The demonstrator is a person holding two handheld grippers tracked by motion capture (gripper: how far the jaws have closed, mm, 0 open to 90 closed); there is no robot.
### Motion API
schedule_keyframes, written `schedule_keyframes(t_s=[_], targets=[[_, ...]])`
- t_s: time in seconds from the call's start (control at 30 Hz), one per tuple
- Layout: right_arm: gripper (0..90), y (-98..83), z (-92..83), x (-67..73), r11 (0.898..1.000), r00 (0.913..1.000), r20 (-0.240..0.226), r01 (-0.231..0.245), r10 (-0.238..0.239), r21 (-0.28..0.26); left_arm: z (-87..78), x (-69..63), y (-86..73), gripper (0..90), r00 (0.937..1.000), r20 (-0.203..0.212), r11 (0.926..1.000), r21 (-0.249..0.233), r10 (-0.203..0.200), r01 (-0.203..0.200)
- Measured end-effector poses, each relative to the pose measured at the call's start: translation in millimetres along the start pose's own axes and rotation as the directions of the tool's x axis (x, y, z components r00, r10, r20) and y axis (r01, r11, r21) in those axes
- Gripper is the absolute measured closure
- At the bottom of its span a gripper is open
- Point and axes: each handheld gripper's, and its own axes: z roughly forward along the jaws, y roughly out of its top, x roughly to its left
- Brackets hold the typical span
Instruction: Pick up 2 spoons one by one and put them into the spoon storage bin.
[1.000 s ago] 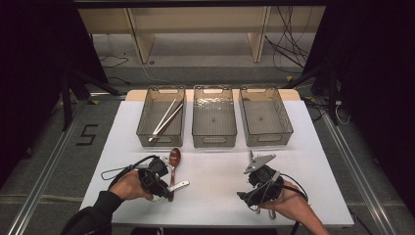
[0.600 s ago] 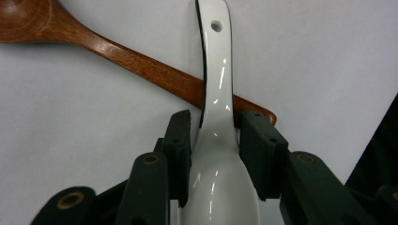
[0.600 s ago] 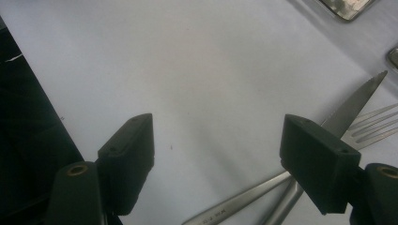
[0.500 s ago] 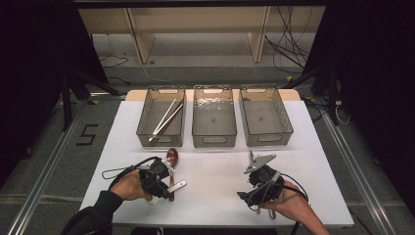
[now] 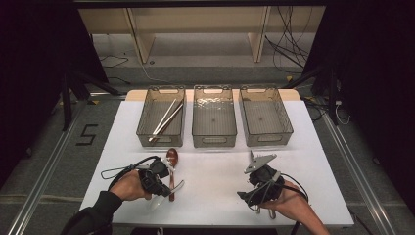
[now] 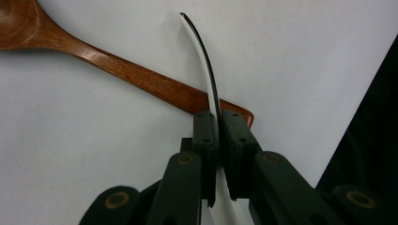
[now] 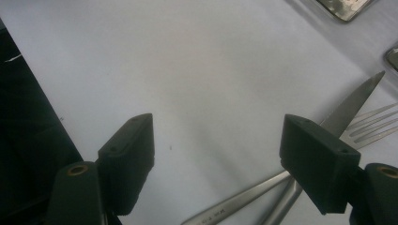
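White utensil (image 6: 202, 51) pinched on its thin edge by left tongs (image 6: 218, 117), jaws just closing down to nearly shut on the curved handle, pads pressing both faces. Gripped low, likely to lift it clear of the wooden spoon (image 6: 117, 65) lying crosswise just beyond the tips, its handle end under them. Right tongs (image 7: 218, 145) gaping wide over bare table, holding nothing; knife (image 7: 352, 105) and fork (image 7: 375, 124) beside one jaw, probably next. Bins (image 5: 147, 117) well ahead of both.
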Motion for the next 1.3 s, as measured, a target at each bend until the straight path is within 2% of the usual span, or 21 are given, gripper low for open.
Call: schedule_keyframes(t_s=[0.07,0.47,0.63,0.77,0.83,0.97,1.1,1.17,1.3], targets=[[27.6,-0.1,0.4,-0.1,1.0,1.0,0.001,0.003,-0.003,0.001,1.6,-0.2,0.3,83.2,0.9999,0.003,1.0,0.003,-0.01,0.01],[27.7,0.0,-0.2,0.3,1.0,1.0,-0.001,0.001,-0.001,-0.001,2.7,-2.7,1.5,84.2,1.0,-0.005,0.9999,0.014,-0.005,0.006],[27.7,-0.2,-0.5,-0.3,1.0,1.0,-0.002,-0.003,0.003,-0.002,-7.6,-3.3,2.7,84.3,1.0,0.003,0.9994,-0.034,-0.008,0.008],[27.7,-0.1,0.0,-0.2,1.0,1.0,0.001,-0.007,0.007,-0.001,-17.1,-5.7,6.3,84.3,1.0,0.003,0.9961,-0.088,-0.009,0.009],[27.7,0.0,0.0,-0.3,1.0,1.0,0.0,-0.008,0.008,-0.002,-21.2,-5.7,8.0,84.3,0.9999,0.009,0.9935,-0.112,-0.015,0.016],[27.6,-0.1,0.3,-0.5,1.0,0.9999,-0.001,-0.014,0.014,0.002,-29.6,-4.6,11.2,84.3,0.9995,-0.005,0.9856,-0.166,-0.03,0.028],[27.7,-0.3,0.1,-1.9,1.0,0.9999,0.003,-0.014,0.014,-0.006,-35.4,-1.5,14.8,84.3,0.9984,-0.011,0.9744,-0.219,-0.055,0.051],[27.7,-0.3,-0.1,-1.9,1.0,0.9999,0.003,-0.013,0.013,-0.008,-38.4,0.9,17.2,84.3,0.9973,-0.012,0.965,-0.254,-0.072,0.067],[27.7,0.0,-0.6,-2.0,1.0,0.9999,0.002,-0.015,0.015,-0.01,-42.7,6.5,24.9,84.2,0.9959,-0.025,0.9546,-0.288,-0.087,0.076]])
